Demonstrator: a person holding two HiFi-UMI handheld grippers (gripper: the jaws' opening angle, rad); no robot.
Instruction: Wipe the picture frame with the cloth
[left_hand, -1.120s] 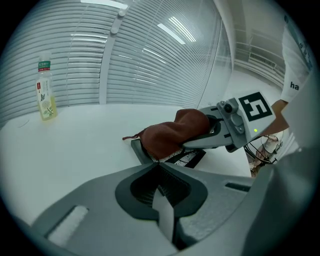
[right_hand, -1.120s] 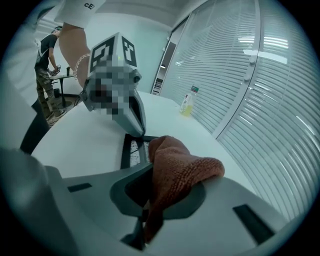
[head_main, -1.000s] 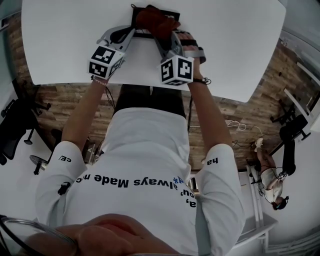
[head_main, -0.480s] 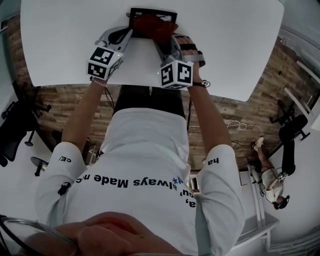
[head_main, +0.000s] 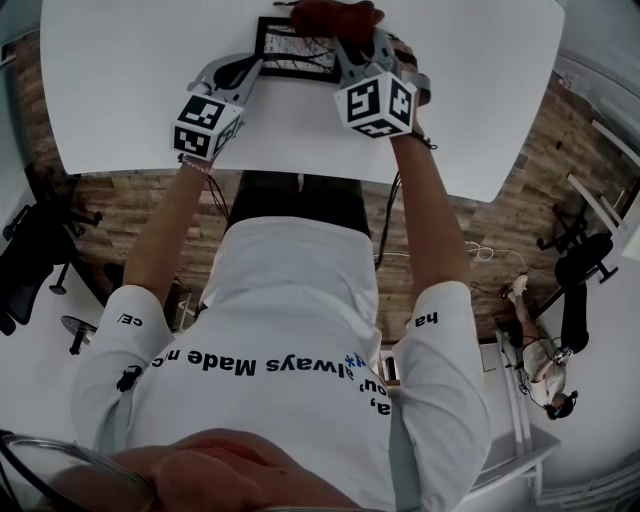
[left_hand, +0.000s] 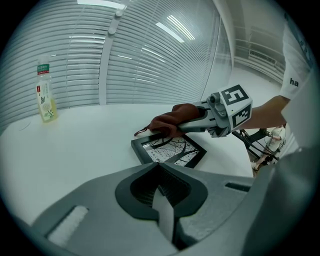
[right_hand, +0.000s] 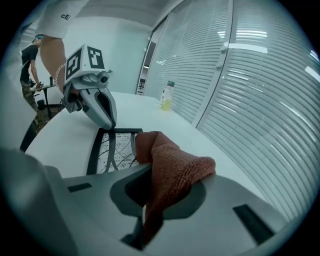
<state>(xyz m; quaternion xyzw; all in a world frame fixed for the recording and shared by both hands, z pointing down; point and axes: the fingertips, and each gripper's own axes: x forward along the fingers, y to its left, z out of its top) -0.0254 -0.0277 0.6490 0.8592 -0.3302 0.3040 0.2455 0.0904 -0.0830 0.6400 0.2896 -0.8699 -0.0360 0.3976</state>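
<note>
Pins frame's 8 o'clock corner under left gripper, jaws together, likely against sliding; keeps cloth clamped in right gripper at 1 o'clock edge, placed for wiping.

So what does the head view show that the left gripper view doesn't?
Only the head view: the person's white shirt, the wooden floor and the marker cube on the left gripper. Only the left gripper view: a bottle by the window blinds. Both: the right gripper, the cloth in its jaws, over the picture frame.
</note>
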